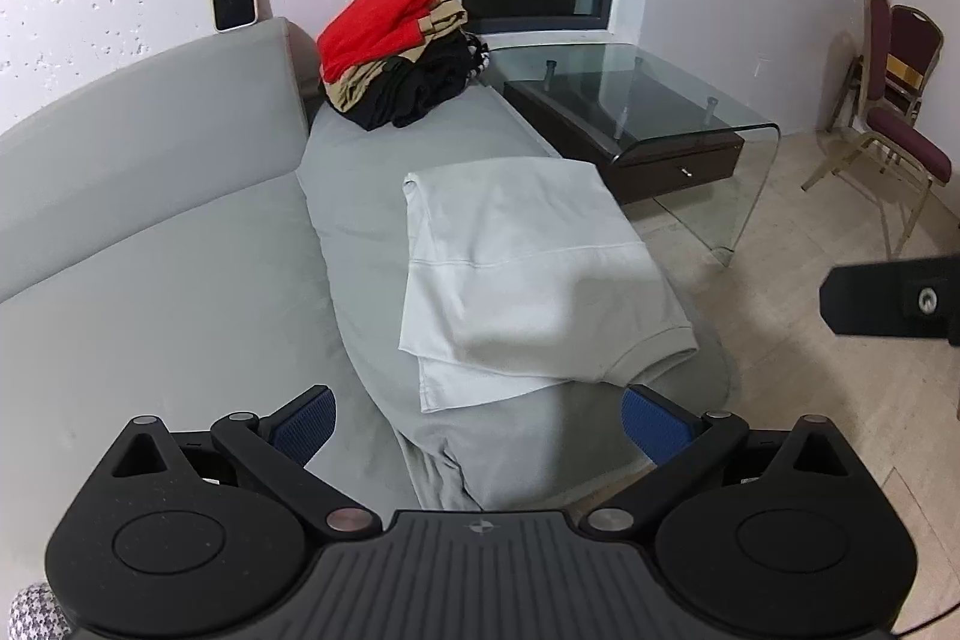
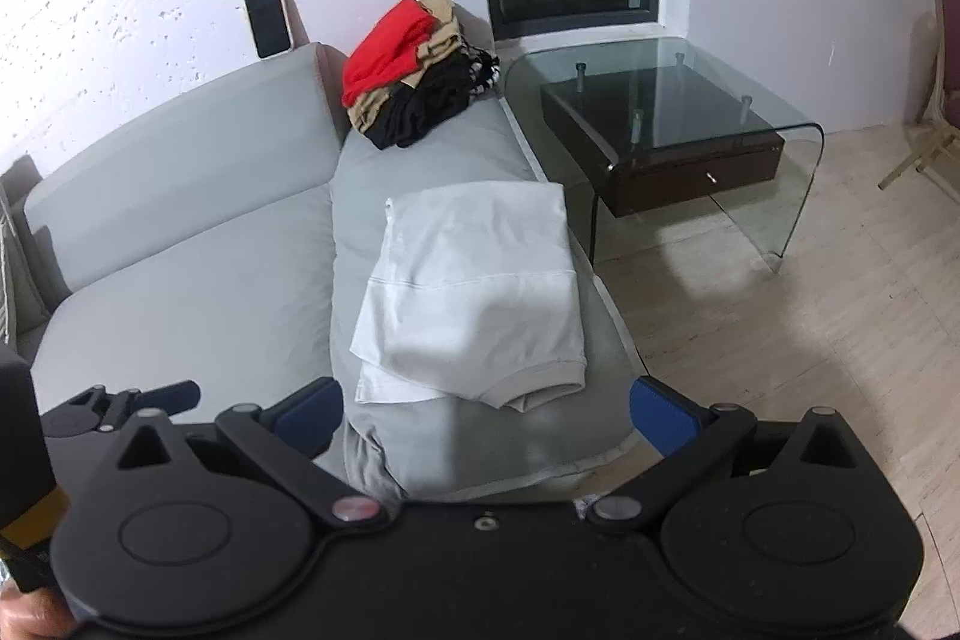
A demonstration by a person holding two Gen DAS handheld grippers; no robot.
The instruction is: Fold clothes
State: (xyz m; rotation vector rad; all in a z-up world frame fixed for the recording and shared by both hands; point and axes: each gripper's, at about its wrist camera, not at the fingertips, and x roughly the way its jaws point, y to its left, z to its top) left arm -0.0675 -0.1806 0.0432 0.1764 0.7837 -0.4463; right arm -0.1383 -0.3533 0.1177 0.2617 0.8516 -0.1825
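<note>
White garment (image 1: 528, 274) is lying folded on the sofa (image 1: 180, 220) seat, near both grippers. Left gripper (image 1: 474, 424) and right gripper (image 2: 486, 415) are hovering spread wide, holding nothing. Cloth is looking soft, light, seemingly thick; near hem (image 2: 540, 388) is offering a grip.

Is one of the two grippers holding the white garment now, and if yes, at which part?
Nothing is held. The left gripper and the right gripper are both open, apart from the folded white garment on the grey sofa.

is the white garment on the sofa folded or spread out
Folded. The white garment lies as a compact rectangle on the sofa, with a lower layer's edge showing beneath the top layer at its near end.
</note>
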